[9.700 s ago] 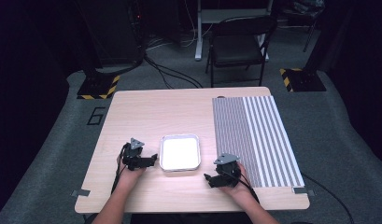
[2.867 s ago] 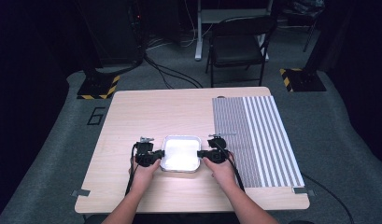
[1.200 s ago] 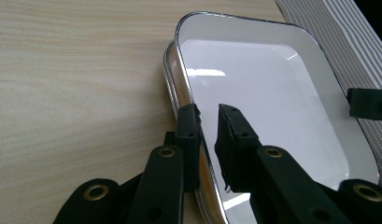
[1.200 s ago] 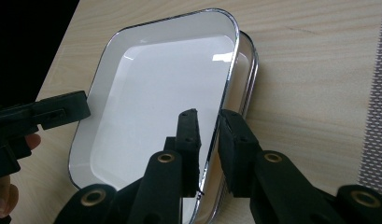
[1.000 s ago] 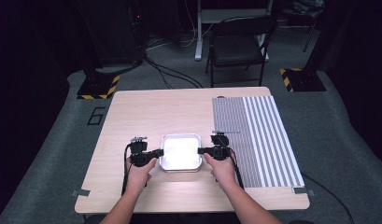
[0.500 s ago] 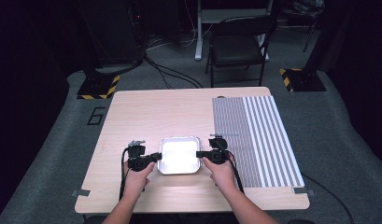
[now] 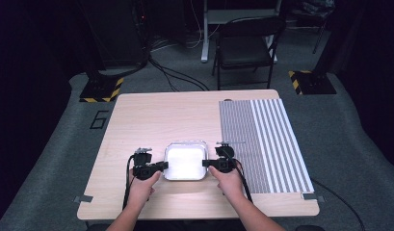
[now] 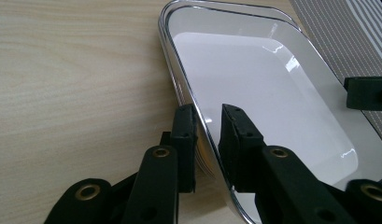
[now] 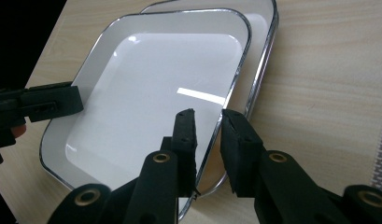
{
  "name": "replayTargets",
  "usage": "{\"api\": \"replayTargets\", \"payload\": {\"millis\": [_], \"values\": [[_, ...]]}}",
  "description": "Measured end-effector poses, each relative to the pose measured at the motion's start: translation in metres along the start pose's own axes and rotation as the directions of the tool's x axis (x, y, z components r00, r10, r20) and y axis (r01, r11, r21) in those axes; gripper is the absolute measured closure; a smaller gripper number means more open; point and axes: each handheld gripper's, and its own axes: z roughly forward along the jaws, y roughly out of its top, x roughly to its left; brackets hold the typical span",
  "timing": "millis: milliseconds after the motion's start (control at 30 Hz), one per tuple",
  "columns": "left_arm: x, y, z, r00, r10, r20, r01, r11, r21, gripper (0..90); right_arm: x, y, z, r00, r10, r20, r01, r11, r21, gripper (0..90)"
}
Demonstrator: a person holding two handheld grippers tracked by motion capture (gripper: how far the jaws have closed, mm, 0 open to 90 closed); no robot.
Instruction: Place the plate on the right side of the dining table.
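Room: dim, grey carpeted floor [image 7: 50, 159]; a black chair [image 7: 245, 48] stands beyond the far edge of the table, with hazard-striped stand bases on the floor to either side.

Surface: light wooden table [image 7: 161, 115]. A grey-and-white striped mat [image 7: 264, 139] covers its right portion.

Containers: two white square trays with chrome rims, stacked near the front edge of the table, just left of the striped mat. The upper tray [image 9: 151, 93] sits tilted and offset over the lower tray [image 9: 263, 37], whose far corner and rim show past it. Both are empty; their glossy insides reflect the overhead light.

Left gripper [image 8: 208, 135]: at the stack's left edge, jaws straddling the chrome rim, one outside and one inside the tray; a narrow gap remains, and whether they pinch the rim cannot be told.

Right gripper [image 9: 208, 135]: at the stack's right edge, jaws either side of the upper tray's rim, narrowly parted; grip likewise cannot be told.
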Motion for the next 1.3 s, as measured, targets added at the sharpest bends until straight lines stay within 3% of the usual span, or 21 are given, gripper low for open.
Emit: {"api": "replayTargets", "payload": {"millis": [200,300,667,800,1300], "values": [[-0.002,-0.005,0.001,0.9994,0.031,-0.014,-0.03,0.999,0.033,76.4,0.0,-0.006,0.0,0.9999,-0.012,0.005,0.012,1.0,0.011,75.2],[-0.002,-0.007,0.002,0.9995,0.026,-0.02,-0.025,0.9992,0.032,78.6,0.003,-0.007,0.0,1.0,0.0,0.008,0.0,1.0,0.013,74.7],[-0.005,-0.002,0.0,0.9999,0.011,-0.011,-0.011,0.9999,0.007,79.1,0.01,-0.008,-0.001,0.996,-0.047,0.076,0.048,0.999,-0.012,77.9],[-0.007,0.002,-0.001,1.0,0.002,-0.007,-0.002,1.0,-0.007,79.0,0.009,-0.004,-0.005,0.9978,-0.019,0.063,0.02,0.999,-0.027,78.7],[-0.016,0.015,-0.005,0.9998,0.018,0.01,-0.018,0.9994,-0.029,78.7,0.01,0.011,-0.021,0.9982,-0.024,0.056,0.027,0.998,-0.059,78.4]]}}
